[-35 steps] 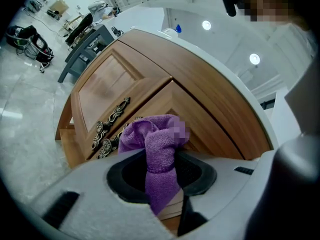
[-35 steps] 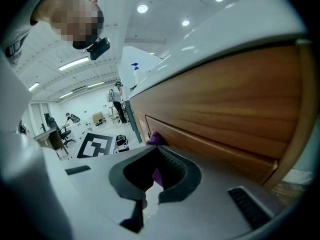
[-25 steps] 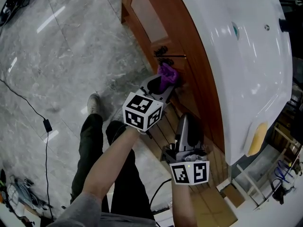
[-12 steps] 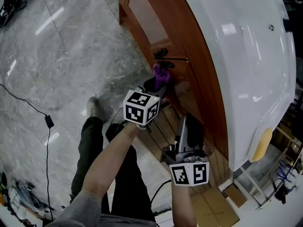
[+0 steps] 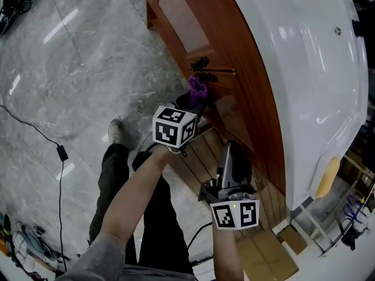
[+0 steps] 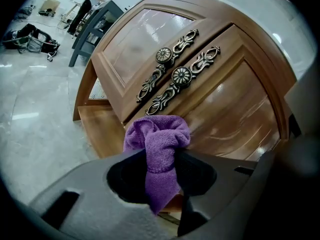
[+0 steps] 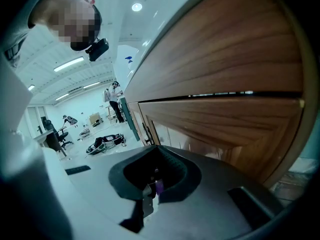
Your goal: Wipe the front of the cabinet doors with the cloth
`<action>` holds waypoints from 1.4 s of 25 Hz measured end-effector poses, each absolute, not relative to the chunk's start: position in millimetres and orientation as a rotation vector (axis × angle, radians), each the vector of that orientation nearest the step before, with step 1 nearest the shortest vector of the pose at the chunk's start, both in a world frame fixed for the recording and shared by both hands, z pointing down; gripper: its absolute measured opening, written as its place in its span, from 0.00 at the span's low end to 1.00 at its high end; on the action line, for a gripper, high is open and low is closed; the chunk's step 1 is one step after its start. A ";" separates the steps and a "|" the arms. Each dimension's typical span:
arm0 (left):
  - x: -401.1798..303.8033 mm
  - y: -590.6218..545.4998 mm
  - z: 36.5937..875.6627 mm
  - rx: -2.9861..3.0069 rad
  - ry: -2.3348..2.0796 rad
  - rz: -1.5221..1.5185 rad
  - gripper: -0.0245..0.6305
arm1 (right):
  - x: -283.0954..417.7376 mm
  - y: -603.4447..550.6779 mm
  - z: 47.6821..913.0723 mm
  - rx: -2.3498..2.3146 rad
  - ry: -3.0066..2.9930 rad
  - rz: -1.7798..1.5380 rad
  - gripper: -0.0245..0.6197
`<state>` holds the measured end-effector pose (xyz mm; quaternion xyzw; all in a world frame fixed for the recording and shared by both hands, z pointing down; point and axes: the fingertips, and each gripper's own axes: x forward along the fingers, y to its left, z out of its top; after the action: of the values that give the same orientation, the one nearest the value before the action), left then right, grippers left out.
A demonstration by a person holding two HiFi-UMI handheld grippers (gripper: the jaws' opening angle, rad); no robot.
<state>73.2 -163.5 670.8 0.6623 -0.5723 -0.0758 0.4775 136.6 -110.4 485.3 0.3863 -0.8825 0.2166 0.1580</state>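
A grey marble floor [image 5: 70, 69] spreads out in front of the cabinet doors [image 6: 150, 39], and a glossy white tabletop [image 5: 304, 69] overhangs them from above. The doors themselves are curved, reddish-brown wood with raised panels, standing closed side by side. The person's legs, in dark trousers [image 5: 111, 186], stand on the floor a little out from the doors, one pale shoe [image 5: 117, 130] showing, and both bare forearms reach toward the wood. The right hand-held gripper [image 5: 233, 151] hangs near the lower plank front of the cabinet, to the right of the doors, its marker cube [image 5: 234, 213] facing the head camera. In its own view its jaws are pressed together [image 7: 152, 185] with only a tiny purple fleck at the seam, too small to tell what it is. The left hand-held gripper [image 5: 196, 98], with its own marker cube [image 5: 174, 126], points at the doors just below their handles; its jaws are clenched [image 6: 160, 171] on the purple cloth [image 6: 157, 151]. The cloth bunches up in a soft knot above the jaws and trails down between them. It sits right in front of the lower panel of the right-hand door, though whether it touches the wood cannot be told. Two ornate metal handles [image 6: 172, 66], each a round knob on a scrolled plate, lie along the seam where the doors meet, just above the cloth. A thin black cable [image 5: 35, 133] snakes over the floor well away from the doors.
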 end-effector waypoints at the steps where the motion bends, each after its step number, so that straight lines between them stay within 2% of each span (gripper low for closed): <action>1: 72.7 -160.9 670.6 1.612 -1.393 -0.188 0.24 | 136.6 -109.4 484.3 1.108 -2.524 0.620 0.05; 21: 60.7 -90.2 576.0 1.658 -1.446 -0.260 0.24 | 136.6 -76.4 432.9 1.142 -2.571 0.614 0.05; 35: 95.1 -100.2 500.4 1.740 -1.382 -0.419 0.24 | 160.7 -79.1 402.8 1.221 -2.575 0.595 0.05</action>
<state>95.1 -100.2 500.4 0.6961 -0.5529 -0.1677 0.4261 160.7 -79.1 402.8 0.4167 -0.8786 0.2029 0.1151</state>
